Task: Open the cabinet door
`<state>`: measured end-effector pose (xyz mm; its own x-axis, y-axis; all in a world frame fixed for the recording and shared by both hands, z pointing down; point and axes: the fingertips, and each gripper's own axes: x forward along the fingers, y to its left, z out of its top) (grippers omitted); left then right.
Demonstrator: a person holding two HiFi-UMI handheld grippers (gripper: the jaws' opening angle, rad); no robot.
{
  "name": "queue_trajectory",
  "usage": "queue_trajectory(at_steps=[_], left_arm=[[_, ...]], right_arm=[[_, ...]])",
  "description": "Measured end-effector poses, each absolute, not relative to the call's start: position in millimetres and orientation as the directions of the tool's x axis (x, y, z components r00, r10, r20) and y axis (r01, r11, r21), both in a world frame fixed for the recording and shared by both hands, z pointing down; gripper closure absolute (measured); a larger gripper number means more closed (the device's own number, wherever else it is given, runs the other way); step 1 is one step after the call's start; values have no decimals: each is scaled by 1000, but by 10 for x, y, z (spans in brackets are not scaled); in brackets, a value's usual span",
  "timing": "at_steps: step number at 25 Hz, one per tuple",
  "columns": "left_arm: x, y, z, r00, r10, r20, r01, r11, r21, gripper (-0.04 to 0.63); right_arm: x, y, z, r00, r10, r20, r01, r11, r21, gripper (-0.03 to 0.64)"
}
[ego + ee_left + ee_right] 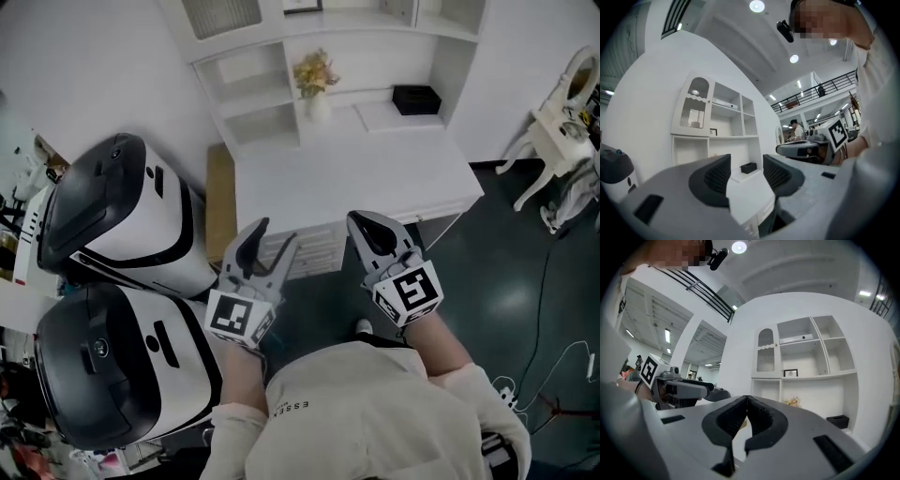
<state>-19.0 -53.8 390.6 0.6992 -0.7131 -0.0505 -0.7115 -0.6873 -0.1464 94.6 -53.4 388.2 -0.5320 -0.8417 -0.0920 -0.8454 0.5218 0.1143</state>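
Grey-padded left gripper (274, 234): jaws apart, empty. Right gripper (367, 230): jaws pressed together, empty. Cabinet door (220, 14), ribbed glass, long axis upright: well apart, 12 o'clock from left gripper, 11 o'clock from right. Left judged nearer.

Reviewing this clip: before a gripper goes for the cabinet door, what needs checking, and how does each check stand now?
1. Jaws of the left gripper apart and empty: ok.
2. Jaws of the right gripper apart: not ok, they are together.
3. The cabinet door shut and in view: ok.
4. Door's hinge side known: cannot tell.
5. Grippers near the door: not ok, both hang short of the desk.
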Motion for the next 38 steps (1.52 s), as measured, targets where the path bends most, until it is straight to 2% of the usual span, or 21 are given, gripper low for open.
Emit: queue_trajectory(at_steps=[8,17,38], left_arm=[[394,-1270,3748,603,-794,-76,-794,-588,-153,399],[667,-2298,3495,606,-795,-20,-775,-584,-242,399],[505,-4757,1553,624,-760,-181,-736,-493,-463,399]], right_arm=[[1580,-1367,3724,-633,-769,-87,-772,619,144,601],[1876,-2258,3493,-639,-763,-94,-767,624,150,601],[1572,-4297,2456,-588,-787,-187,-805,546,232,601]])
